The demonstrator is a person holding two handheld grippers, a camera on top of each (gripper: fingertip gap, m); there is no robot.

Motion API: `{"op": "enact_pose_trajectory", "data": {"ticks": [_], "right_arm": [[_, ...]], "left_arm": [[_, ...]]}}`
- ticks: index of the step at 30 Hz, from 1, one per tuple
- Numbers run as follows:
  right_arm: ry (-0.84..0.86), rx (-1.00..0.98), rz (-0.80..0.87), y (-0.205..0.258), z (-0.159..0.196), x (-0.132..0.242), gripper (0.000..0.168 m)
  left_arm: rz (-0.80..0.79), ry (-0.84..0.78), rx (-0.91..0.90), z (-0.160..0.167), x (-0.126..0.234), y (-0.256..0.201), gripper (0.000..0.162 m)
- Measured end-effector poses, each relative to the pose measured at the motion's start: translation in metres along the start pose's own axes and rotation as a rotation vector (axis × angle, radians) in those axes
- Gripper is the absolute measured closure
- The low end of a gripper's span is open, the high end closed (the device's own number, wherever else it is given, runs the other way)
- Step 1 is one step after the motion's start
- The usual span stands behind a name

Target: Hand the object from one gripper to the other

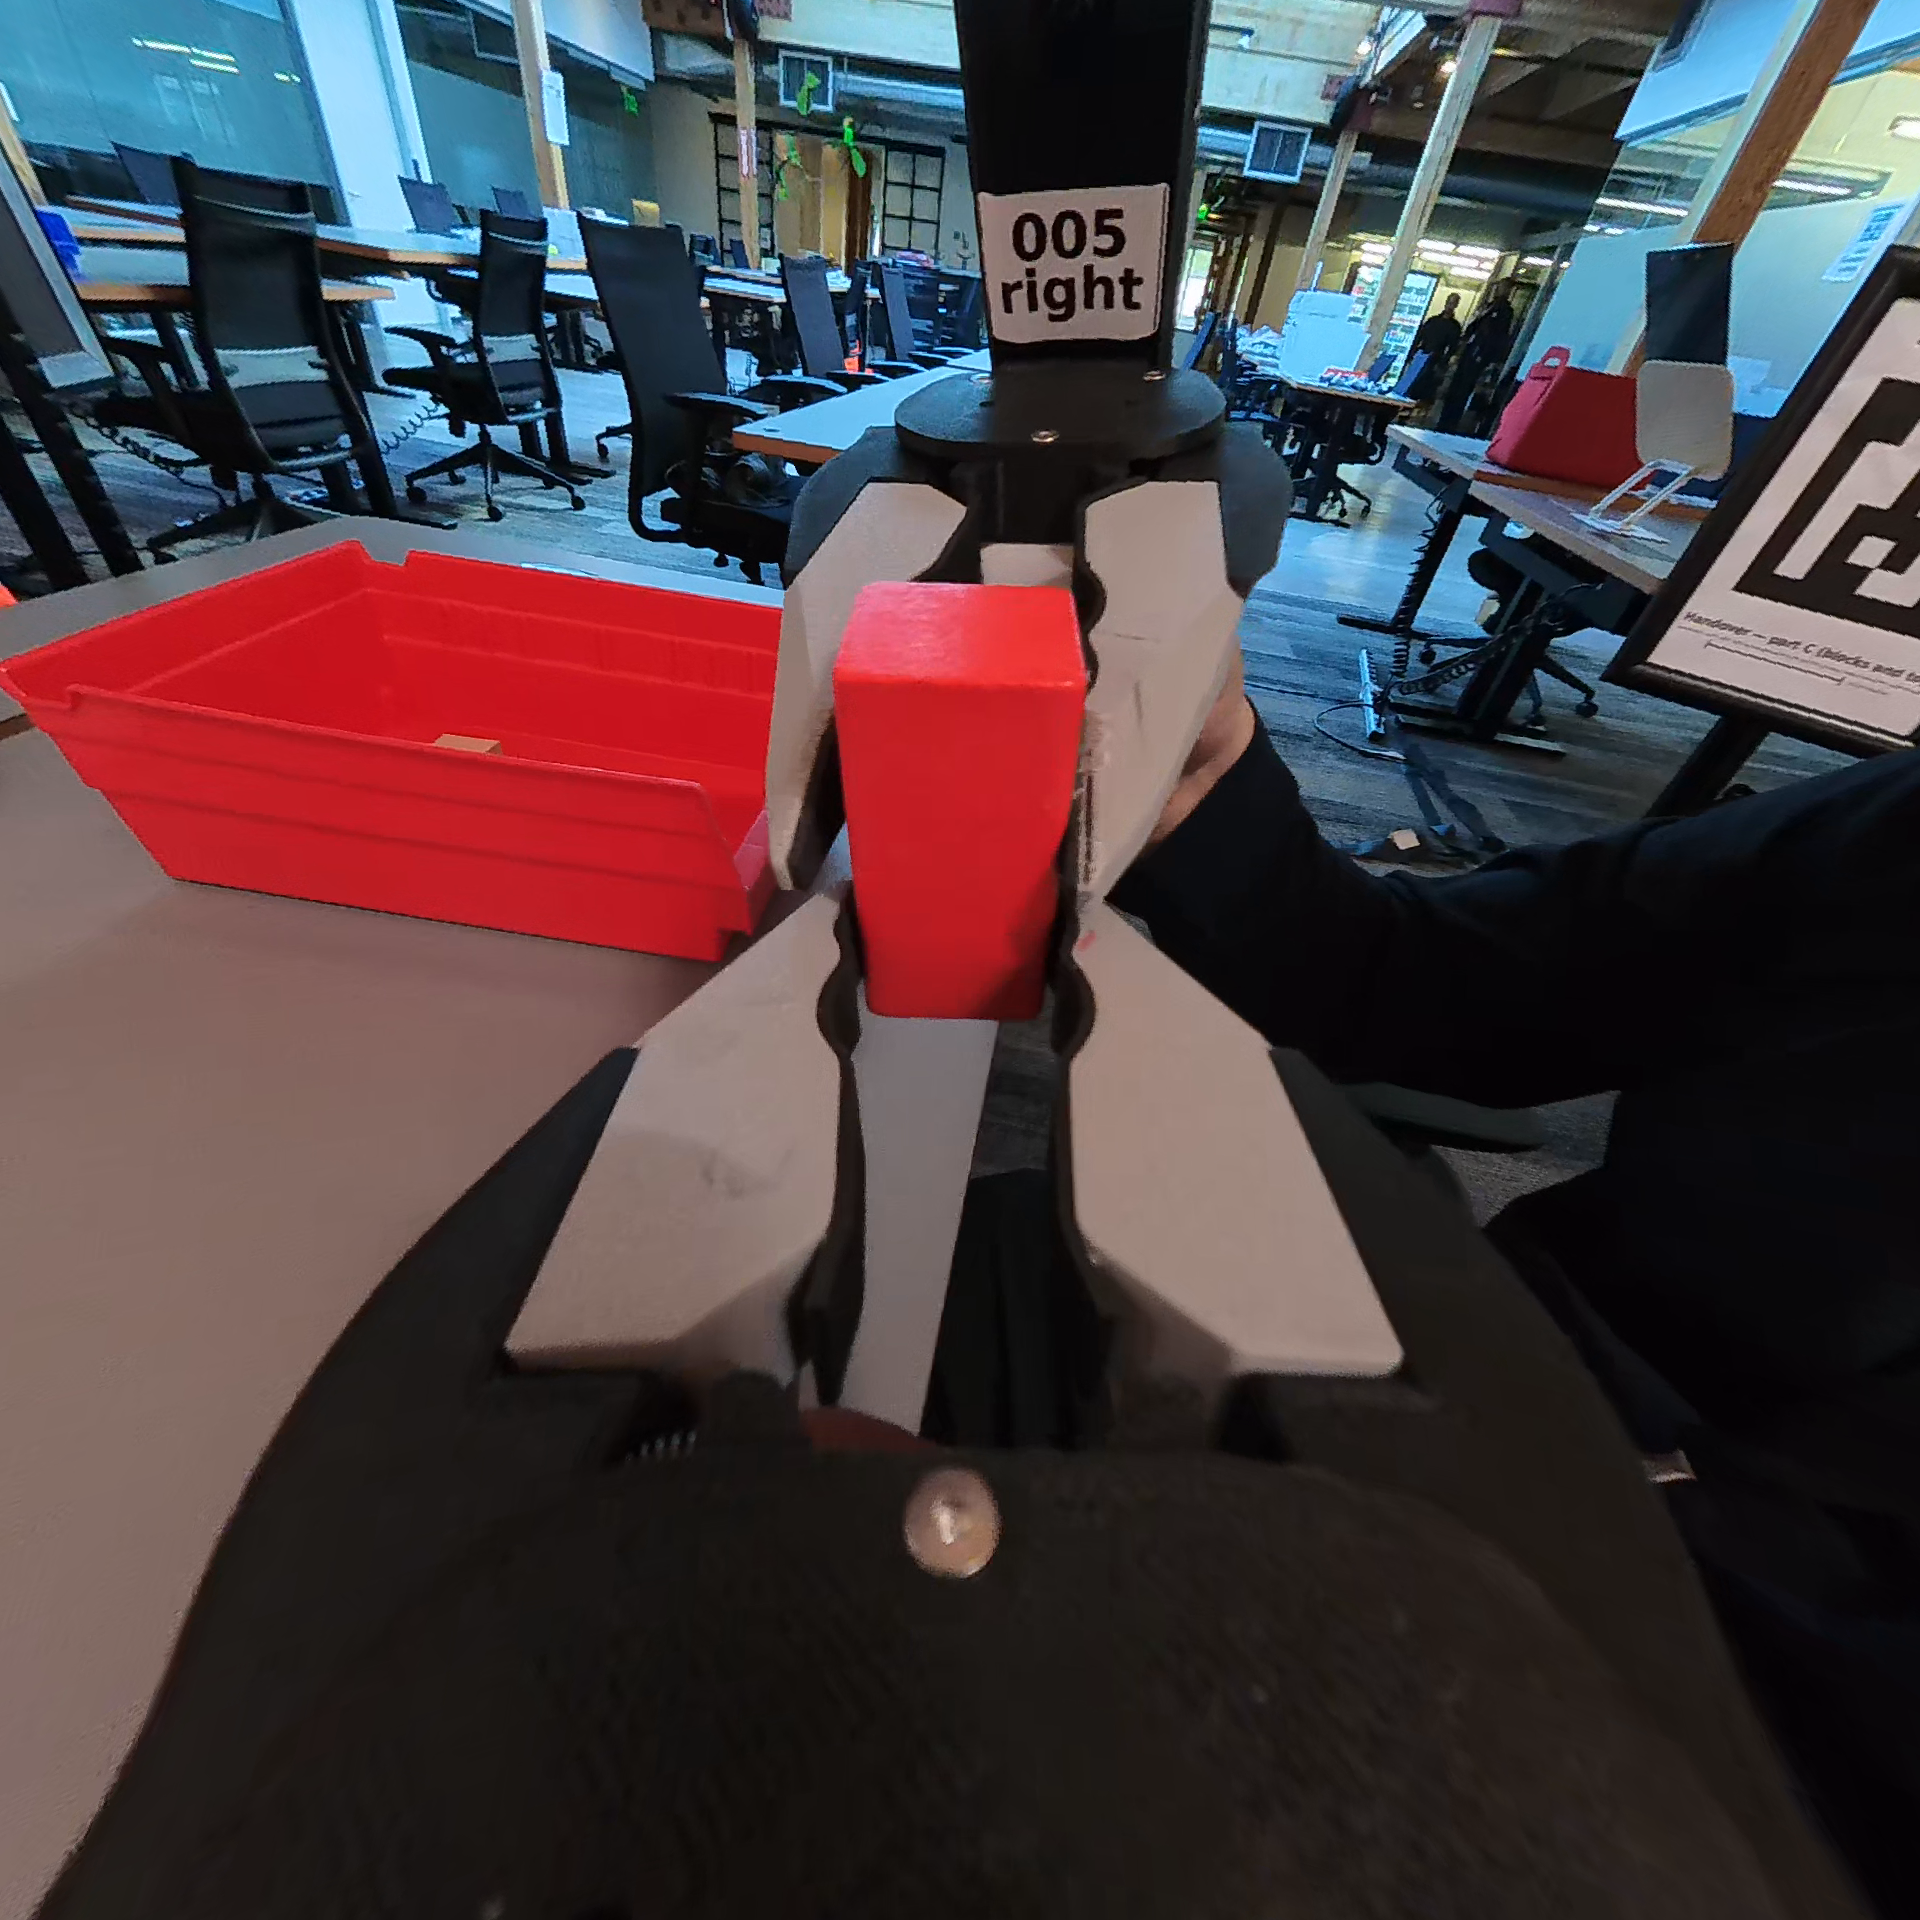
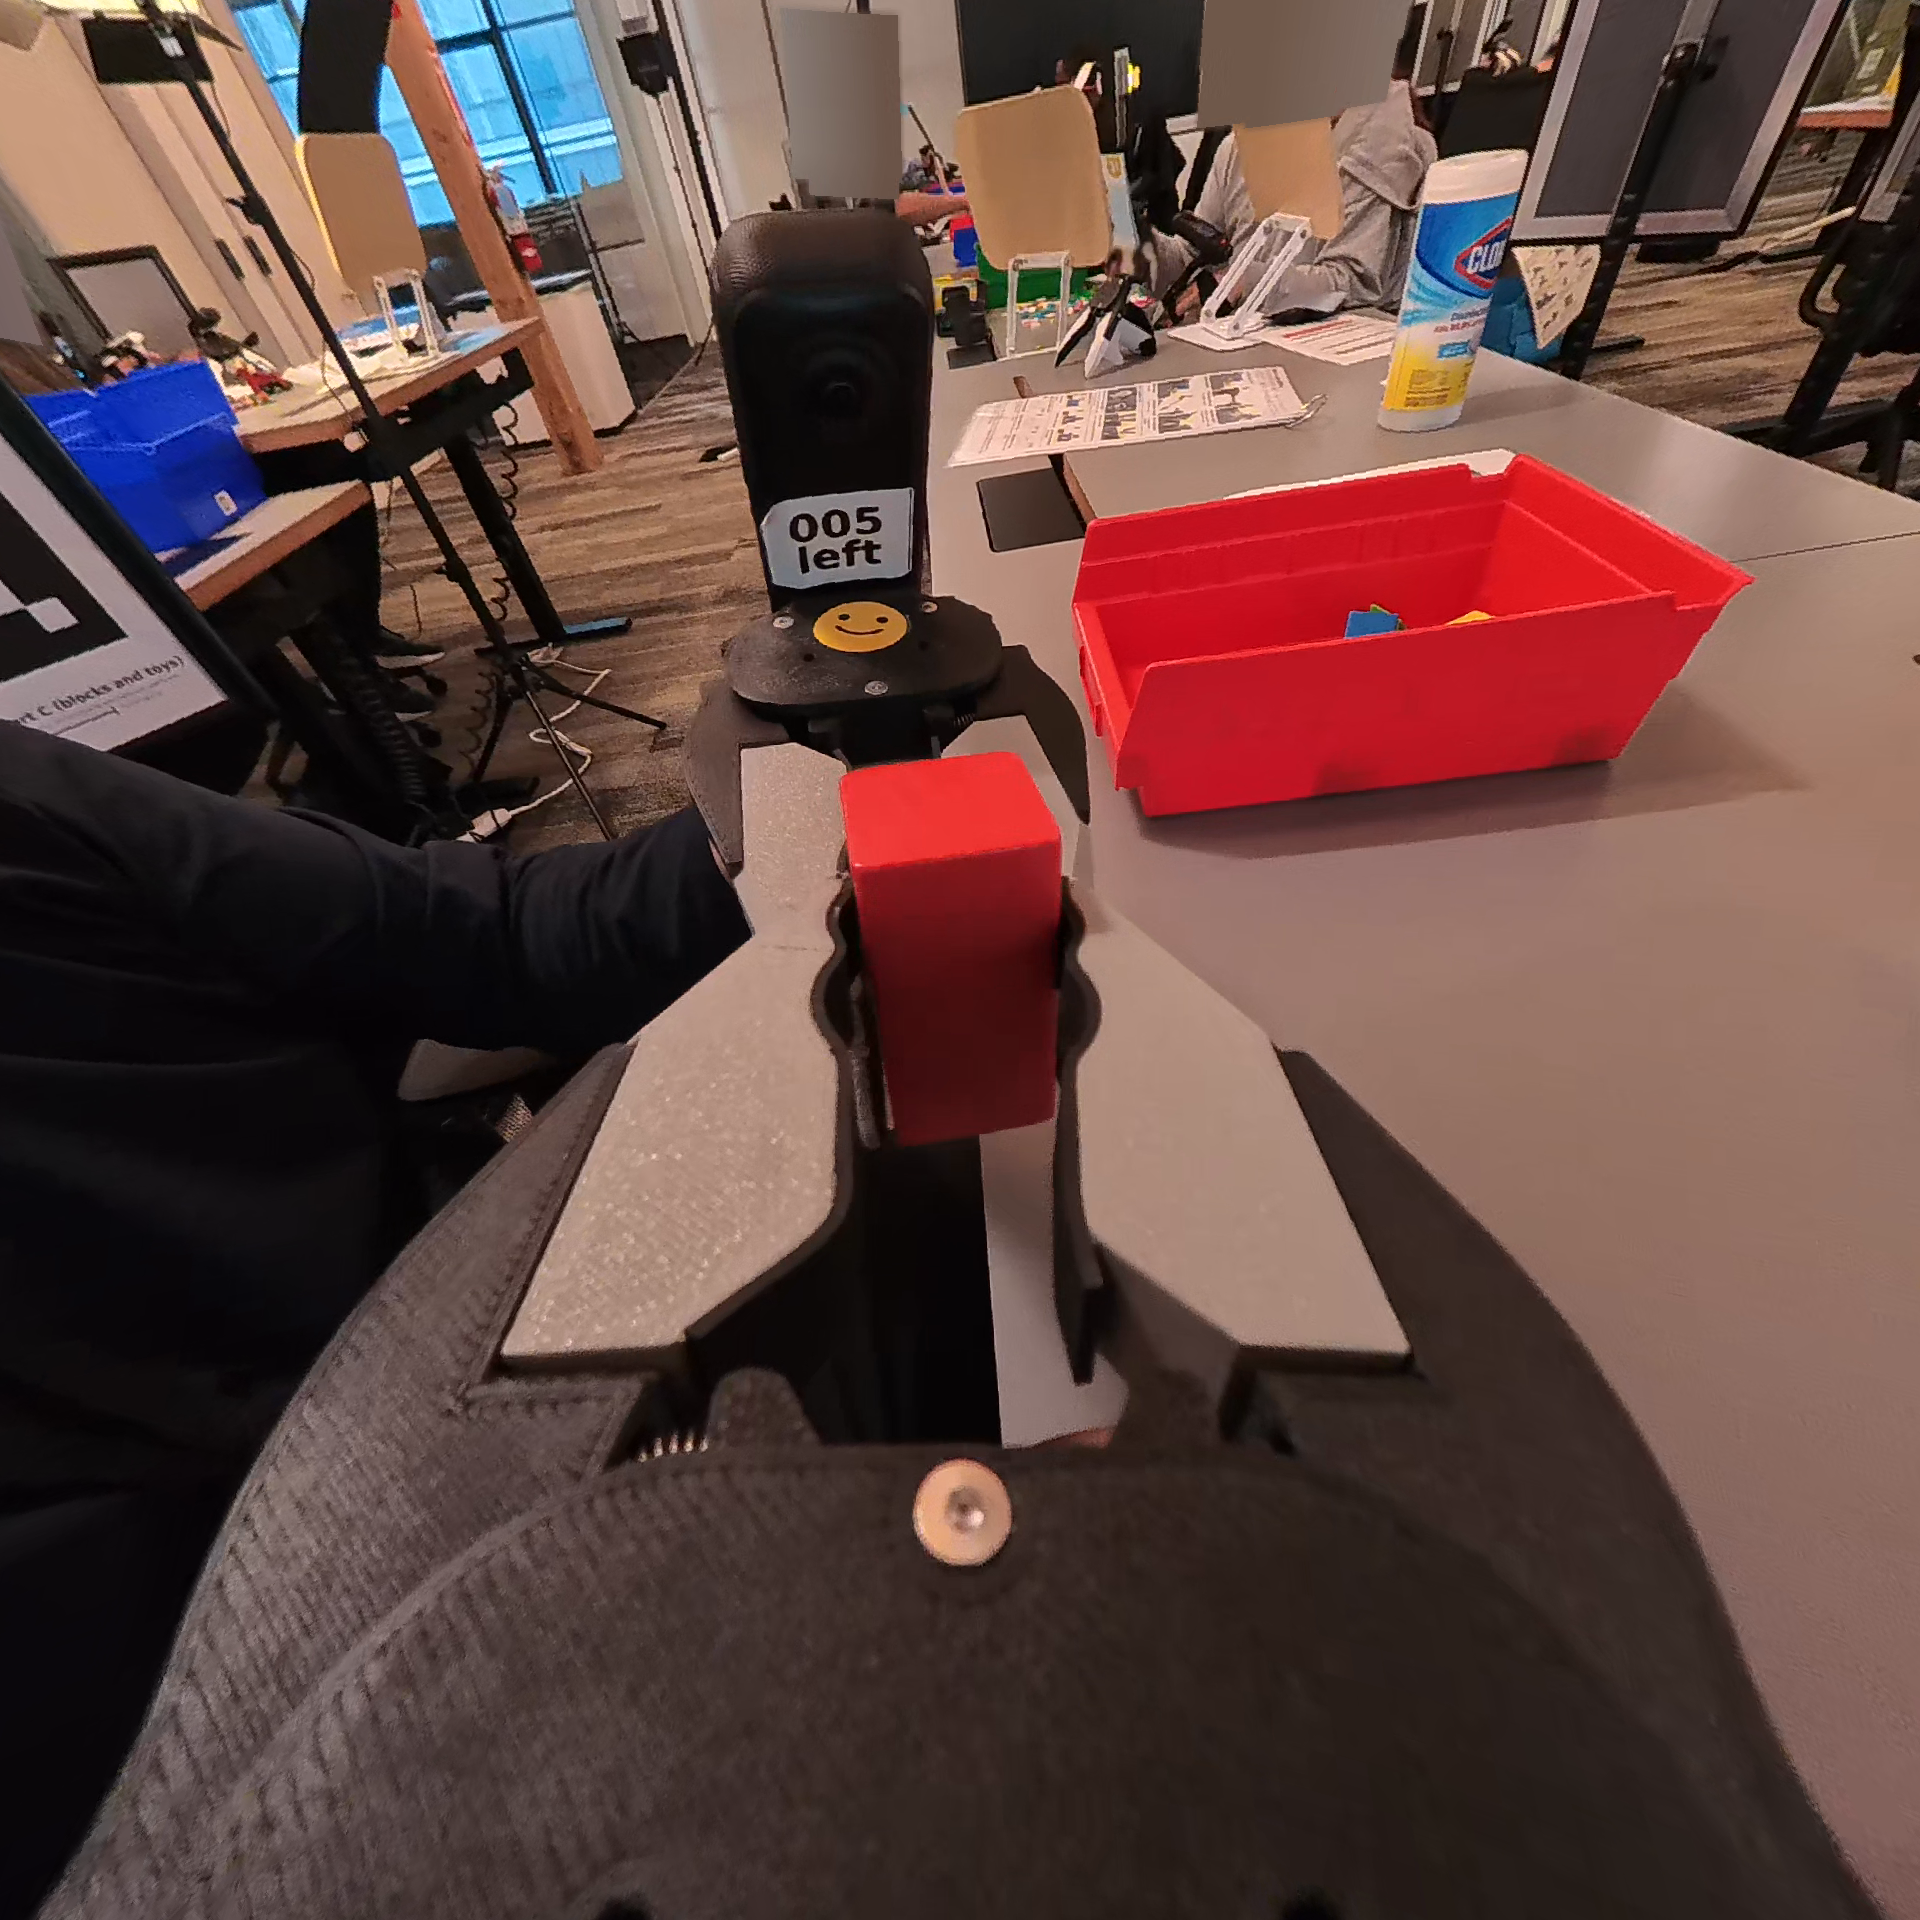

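A red rectangular block (image 1: 951,800) hangs in the air between my two grippers, which face each other tip to tip. My left gripper (image 1: 951,935) is shut on the block's near end. My right gripper (image 1: 945,831) comes from the far side, and its grey fingers (image 1: 1143,644) press both sides of the block's far part. In the right wrist view my right gripper (image 2: 956,925) is shut on the block (image 2: 961,966). Beyond it, one finger (image 2: 784,831) of the left gripper lies against the block; the other is hidden.
A red bin (image 1: 416,831) stands on the grey table (image 1: 260,1143) beside the grippers; it also shows in the right wrist view (image 2: 1351,738), holding small coloured pieces (image 2: 1371,621). A wipes canister (image 2: 1449,291) and papers (image 2: 1132,410) lie farther back. A framed marker sign (image 1: 1818,499) stands at the right. There is about 4 cm between the tips of the two grippers.
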State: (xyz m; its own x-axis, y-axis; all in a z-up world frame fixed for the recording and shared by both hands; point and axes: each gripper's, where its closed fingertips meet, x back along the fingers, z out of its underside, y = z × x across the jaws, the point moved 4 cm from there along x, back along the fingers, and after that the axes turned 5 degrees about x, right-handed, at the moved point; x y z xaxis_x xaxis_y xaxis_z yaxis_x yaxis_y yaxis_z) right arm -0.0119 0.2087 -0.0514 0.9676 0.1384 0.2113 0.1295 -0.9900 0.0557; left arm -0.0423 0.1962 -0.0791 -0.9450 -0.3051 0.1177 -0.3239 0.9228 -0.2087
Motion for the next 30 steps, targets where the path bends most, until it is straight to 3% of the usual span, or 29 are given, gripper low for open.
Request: {"op": "enact_pose_trajectory", "data": {"ticks": [11, 14, 16, 20, 22, 26, 30], "right_arm": [[-0.015, -0.004, 0.02, -0.003, -0.006, 0.007, 0.136], [-0.031, 0.023, 0.157, -0.022, -0.012, 0.039, 0.136], [-0.025, 0.032, 0.343, -0.05, -0.012, 0.074, 0.136], [0.171, -0.031, 0.848, -0.125, 0.03, 0.16, 0.135], [0.289, -0.099, 1.02, -0.152, 0.059, 0.195, 0.135], [0.447, -0.26, 1.072, -0.179, 0.109, 0.216, 0.135], [0.732, -0.35, 1.118, -0.191, 0.155, 0.225, 0.135]], "left_arm": [[0.075, -0.036, 0.086, -0.003, 0.006, 0.0, 0.128], [0.035, -0.043, 0.09, -0.008, 0.02, 0.007, 0.126], [0.003, -0.069, 0.099, -0.013, 0.031, 0.014, 0.129], [-0.007, -0.112, 0.143, -0.019, 0.045, 0.022, 0.135], [-0.014, -0.1, 0.156, -0.017, 0.044, 0.024, 0.136], [-0.02, -0.032, 0.153, -0.007, 0.032, 0.025, 0.135], [-0.028, 0.027, 0.152, 0.002, 0.023, 0.025, 0.134]]}}
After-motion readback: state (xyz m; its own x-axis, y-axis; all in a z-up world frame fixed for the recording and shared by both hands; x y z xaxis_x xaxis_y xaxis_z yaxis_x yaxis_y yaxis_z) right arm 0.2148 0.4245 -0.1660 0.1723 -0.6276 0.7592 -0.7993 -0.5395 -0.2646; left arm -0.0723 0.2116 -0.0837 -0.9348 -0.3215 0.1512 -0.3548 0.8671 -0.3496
